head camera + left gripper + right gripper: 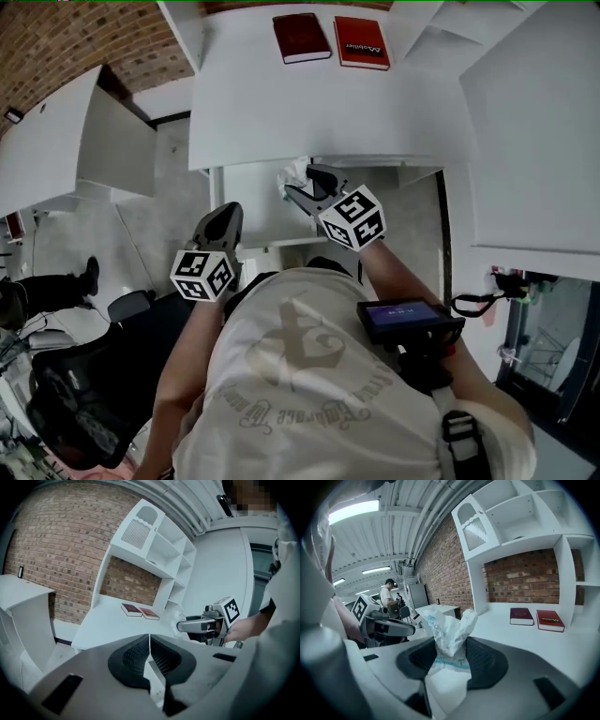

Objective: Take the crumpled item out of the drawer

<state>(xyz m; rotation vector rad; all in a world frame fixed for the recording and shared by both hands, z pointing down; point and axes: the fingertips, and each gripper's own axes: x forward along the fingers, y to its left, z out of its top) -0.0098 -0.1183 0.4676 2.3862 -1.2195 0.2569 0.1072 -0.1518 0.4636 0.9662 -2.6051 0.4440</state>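
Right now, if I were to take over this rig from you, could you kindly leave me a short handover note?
Left gripper: jaws shut, nothing between them, held back from the desk.
Right gripper: jaws shut on the crumpled item, white plastic with blue print.
Position: the item is up by the desk's front edge, above the open drawer.
Done: item gripped and, as far as the head view shows, lifted out of the drawer.
Left: carry it clear and set it down; the drawer stands open.
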